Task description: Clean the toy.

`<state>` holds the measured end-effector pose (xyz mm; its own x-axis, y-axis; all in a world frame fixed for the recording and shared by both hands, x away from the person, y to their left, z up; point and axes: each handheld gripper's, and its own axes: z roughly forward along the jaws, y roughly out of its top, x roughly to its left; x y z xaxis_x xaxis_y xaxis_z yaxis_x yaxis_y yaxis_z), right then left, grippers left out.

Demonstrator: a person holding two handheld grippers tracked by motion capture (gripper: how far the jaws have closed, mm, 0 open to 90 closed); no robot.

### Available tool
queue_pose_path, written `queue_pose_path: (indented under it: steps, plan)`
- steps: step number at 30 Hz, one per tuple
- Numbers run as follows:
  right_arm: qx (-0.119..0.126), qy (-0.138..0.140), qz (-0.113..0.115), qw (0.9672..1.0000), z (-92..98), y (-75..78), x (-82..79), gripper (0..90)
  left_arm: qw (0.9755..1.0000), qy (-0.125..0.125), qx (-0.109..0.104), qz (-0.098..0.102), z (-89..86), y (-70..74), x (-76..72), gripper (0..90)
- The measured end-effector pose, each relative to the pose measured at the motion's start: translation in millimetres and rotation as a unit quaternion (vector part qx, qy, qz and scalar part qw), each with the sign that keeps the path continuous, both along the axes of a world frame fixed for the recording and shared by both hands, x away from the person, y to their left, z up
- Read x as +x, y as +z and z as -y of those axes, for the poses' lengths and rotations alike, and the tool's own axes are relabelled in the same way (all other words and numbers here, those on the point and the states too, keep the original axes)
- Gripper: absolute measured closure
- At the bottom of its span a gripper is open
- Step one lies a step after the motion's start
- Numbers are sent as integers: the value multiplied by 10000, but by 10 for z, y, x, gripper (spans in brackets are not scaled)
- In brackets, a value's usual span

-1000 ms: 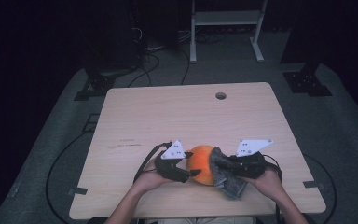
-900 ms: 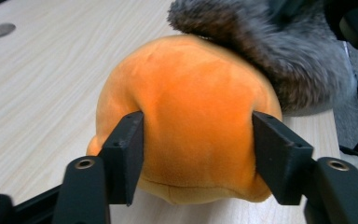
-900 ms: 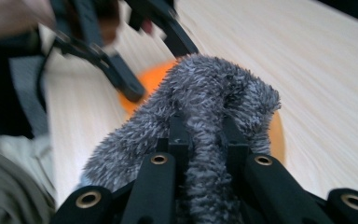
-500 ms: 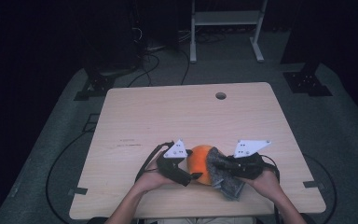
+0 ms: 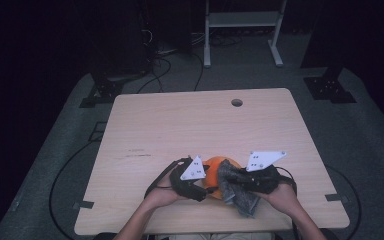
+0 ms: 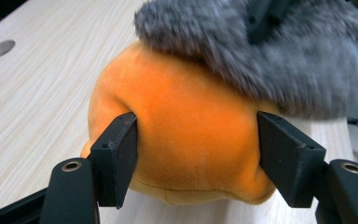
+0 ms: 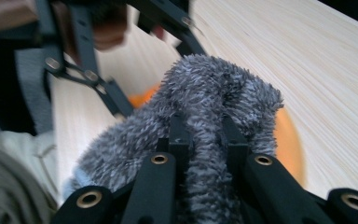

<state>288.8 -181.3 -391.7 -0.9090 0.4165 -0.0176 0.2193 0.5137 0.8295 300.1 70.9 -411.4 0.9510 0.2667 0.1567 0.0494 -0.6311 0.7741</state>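
An orange plush ball (image 5: 214,170) rests on the wooden table (image 5: 190,125) near its front edge. My left gripper (image 5: 206,189) comes at it from the left. In the left gripper view the jaws have just been closing, and both pads (image 6: 121,149) press into the sides of the ball (image 6: 191,130), so my left gripper (image 6: 200,154) is shut on it. My right gripper (image 5: 240,182) is shut on a grey fluffy cloth (image 5: 237,195). The cloth (image 6: 261,51) drapes over the ball's top and right side. In the right gripper view the cloth (image 7: 214,88) bunches between the jaws of my right gripper (image 7: 205,128), with the ball (image 7: 289,140) showing beneath.
The table has a round cable hole (image 5: 237,102) near its far edge. Both hands work close to the front edge. Behind the table stand a white rack's legs (image 5: 240,30), and cables (image 5: 165,65) run over the dark floor.
Both hands keep their place. The grey cloth has shifted slightly further onto the ball's right side.
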Motion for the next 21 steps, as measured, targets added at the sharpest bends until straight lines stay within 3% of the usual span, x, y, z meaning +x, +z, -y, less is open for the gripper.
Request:
queue_pose_path:
  steps: [2,3,4,5,7,8,9,11,12,15,18,21]
  plan:
    - [1,-87,-68,9999,50,-46,32,787,10000,17,-7,-41,-17,-10,10,314]
    - [57,-111,-108,9999,64,-66,40,787,9995,77,-215,-207,-35,-9,35,281]
    - [88,-131,-104,9998,65,-76,42,787,9995,77,-215,-207,-35,-9,35,236]
    - [82,-138,-63,9999,53,-77,34,787,9988,101,-375,-284,-35,1,48,186]
    - [89,-96,-62,9999,34,-76,23,787,9962,224,-729,-424,-40,27,76,161]
    - [101,-17,-70,9999,7,-80,13,786,9960,244,-740,-445,-32,26,84,156]
    - [38,74,-27,10000,-47,-93,-5,786,9980,232,-492,-335,-20,-12,76,194]
    - [9,103,-12,9999,-55,-97,-1,786,9981,205,-473,-338,-36,-33,78,227]
    - [4,114,-75,9999,-42,-109,12,786,9981,226,-350,-454,-75,-62,99,236]
    - [-122,65,-50,9999,-18,-144,26,786,9976,219,-281,-590,-136,-90,134,250]
    - [-192,21,-182,9996,62,-202,67,786,9972,149,-136,-719,-199,-117,159,272]
    - [-172,-7,-231,9996,87,-193,76,785,9973,113,-13,-725,-206,-117,162,285]
